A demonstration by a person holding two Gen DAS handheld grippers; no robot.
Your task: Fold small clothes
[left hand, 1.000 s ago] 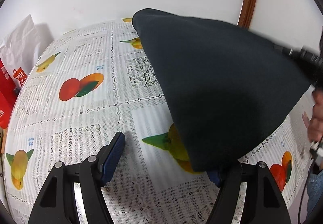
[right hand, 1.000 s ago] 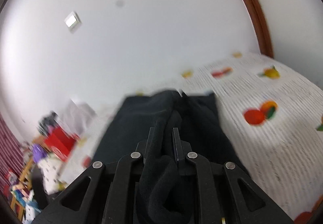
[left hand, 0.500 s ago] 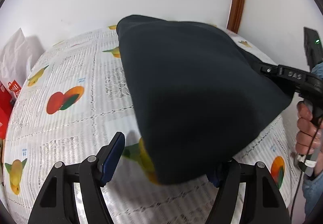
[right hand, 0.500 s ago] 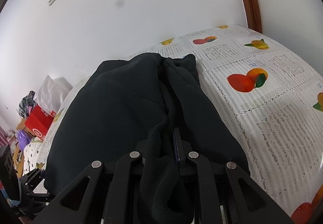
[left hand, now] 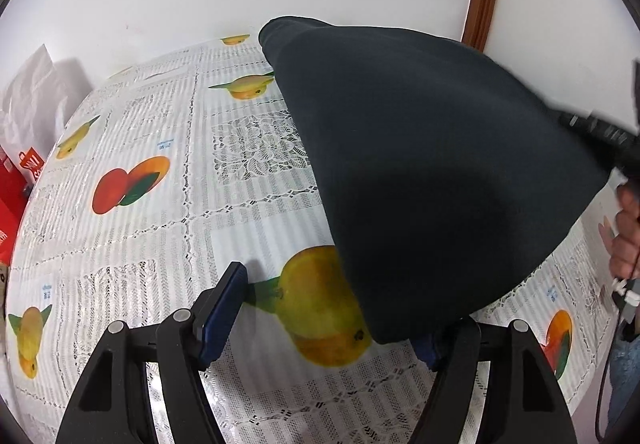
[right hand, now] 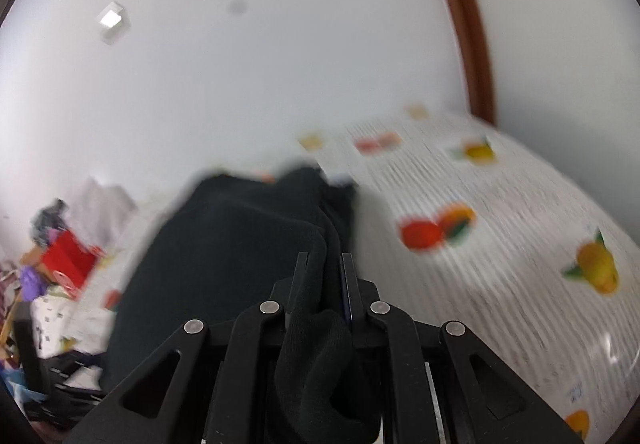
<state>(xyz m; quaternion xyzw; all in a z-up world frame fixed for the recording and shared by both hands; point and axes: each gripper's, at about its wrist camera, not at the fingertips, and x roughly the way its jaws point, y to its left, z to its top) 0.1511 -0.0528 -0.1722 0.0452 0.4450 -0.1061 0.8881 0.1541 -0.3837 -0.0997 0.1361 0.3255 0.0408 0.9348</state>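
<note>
A table under a white lace-pattern cloth printed with fruit fills both views. Over its far right part hangs a dark garment, stretched like a tent from the tabletop up toward the right gripper, whose jaws are clamped narrow on a bunched fold of the fabric. The left gripper hovers low over the cloth with its jaws wide and nothing between them; the garment's lower edge drapes over its right finger
</note>
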